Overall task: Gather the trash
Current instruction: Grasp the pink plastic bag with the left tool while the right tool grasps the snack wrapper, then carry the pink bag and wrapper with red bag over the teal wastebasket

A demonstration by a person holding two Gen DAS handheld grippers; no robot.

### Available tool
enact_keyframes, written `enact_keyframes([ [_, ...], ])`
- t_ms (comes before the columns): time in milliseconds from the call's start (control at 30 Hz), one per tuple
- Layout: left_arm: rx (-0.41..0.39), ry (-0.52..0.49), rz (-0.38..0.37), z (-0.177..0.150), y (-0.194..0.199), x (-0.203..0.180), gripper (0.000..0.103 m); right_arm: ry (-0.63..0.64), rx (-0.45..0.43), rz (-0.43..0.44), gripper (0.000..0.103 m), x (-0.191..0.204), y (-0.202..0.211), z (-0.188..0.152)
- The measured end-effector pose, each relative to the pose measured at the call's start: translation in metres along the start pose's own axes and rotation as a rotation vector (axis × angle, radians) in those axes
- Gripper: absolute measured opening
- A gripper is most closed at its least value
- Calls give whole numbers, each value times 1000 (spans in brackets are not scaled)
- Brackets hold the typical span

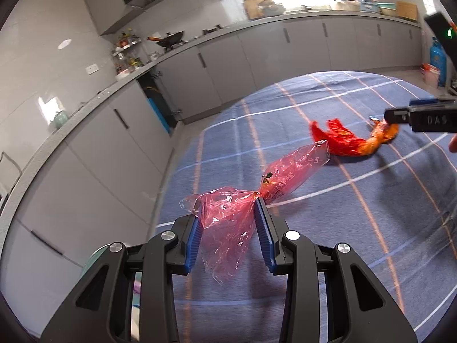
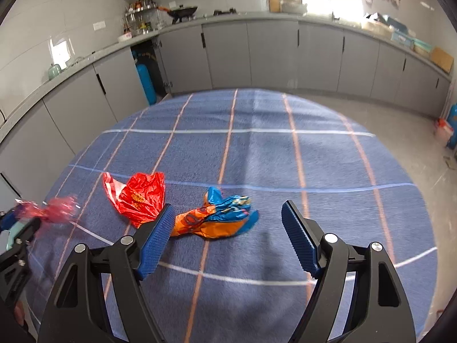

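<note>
Pink cellophane wrapper (image 1: 228,214) sits pinched in the half-closed left hand-held gripper (image 1: 228,208); the right hand-held gripper (image 2: 227,223) gapes wide, empty, above an orange-blue snack bag (image 2: 217,217).

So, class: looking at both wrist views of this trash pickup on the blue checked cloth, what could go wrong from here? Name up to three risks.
1. The left gripper has only the crinkled end of the pink cellophane wrapper between its pads; the thin film could slip out or tear when lifted.
2. The right gripper is open above the orange and blue wrapper, with the red wrapper close by its left finger; closing might snag both.
3. The pads might pinch the tablecloth itself.
</note>
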State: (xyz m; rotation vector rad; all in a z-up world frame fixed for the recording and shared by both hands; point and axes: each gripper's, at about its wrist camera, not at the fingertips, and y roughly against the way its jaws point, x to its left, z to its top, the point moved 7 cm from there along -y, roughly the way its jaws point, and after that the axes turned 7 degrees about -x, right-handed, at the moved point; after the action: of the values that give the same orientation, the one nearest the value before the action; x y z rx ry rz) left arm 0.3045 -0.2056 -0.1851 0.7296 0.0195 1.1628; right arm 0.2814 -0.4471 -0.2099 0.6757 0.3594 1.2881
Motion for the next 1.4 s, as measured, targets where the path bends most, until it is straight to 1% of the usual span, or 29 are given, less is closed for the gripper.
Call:
enact_keyframes([
  [100,7,10,23,-3,2,8,36,1,68,21,75,5,-20,-8],
  [167,17,16,29,-8,2,11,36,-37,84,69,68,6,-22,-11],
  [200,20,18,28,-10,3,11,36,-38,86,88,59,8,-21,-11],
  [233,23,17,28,-12,4,12,36,-36,88,98,52,10,-19,-11],
  [333,20,20,29,-14,11,17,36,-21,87,122,41,18,-12,-14],
  [367,16,23,33,-14,13,19,36,-21,85,128,39,20,-10,-14],
  [433,8,33,43,-14,19,27,36,-20,69,140,31,25,-4,-14],
  [500,-2,46,57,-15,27,37,36,-16,56,148,26,32,4,-14],
  [533,-6,51,68,-17,32,43,36,-17,47,155,18,35,8,-14],
  [567,-8,56,74,-18,35,47,36,-16,41,159,13,38,12,-15],
  [800,-18,81,123,-32,58,80,36,-17,-1,179,12,53,32,-17],
  [1000,-26,104,194,-45,80,110,36,26,-75,196,12,77,63,-10],
  [1100,-27,127,233,-52,91,128,36,46,-114,219,12,94,76,-4],
  [1233,-35,163,280,-57,102,148,36,72,-156,267,12,127,90,5],
  [1400,-53,220,314,-59,114,170,36,112,-197,319,12,165,102,5],
])
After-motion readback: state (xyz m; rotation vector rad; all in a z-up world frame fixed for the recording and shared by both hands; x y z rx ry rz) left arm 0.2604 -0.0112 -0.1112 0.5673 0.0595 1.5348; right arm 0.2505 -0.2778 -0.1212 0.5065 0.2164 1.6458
